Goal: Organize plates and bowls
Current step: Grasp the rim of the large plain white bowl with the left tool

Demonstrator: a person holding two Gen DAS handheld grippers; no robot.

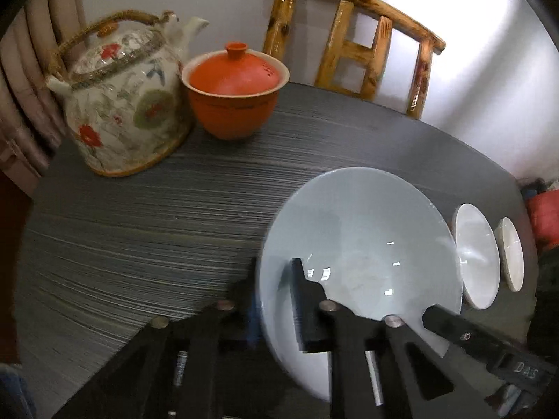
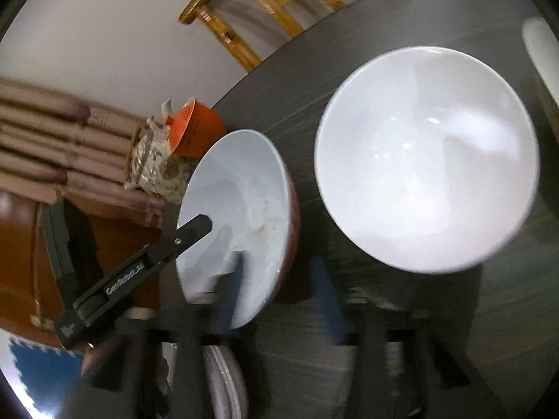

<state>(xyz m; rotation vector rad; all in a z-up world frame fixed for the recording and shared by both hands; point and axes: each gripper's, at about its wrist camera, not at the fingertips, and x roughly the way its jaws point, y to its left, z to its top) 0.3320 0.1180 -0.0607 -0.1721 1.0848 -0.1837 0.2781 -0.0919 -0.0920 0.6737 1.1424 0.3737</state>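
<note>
In the left wrist view my left gripper is shut on the rim of a pale blue bowl, one finger inside and one outside, holding it tilted above the dark table. The right wrist view shows this same bowl, red outside, with the left gripper's fingers on its rim. My right gripper straddles the bowl's near rim, fingers blurred; its grip is unclear. A large white bowl stands on the table to the right. Two small white dishes lie beyond the held bowl.
A floral teapot and an orange lidded cup stand at the table's far left. A bamboo chair is behind the table against the wall. Stacked white plates show below the right gripper. Another white dish sits far right.
</note>
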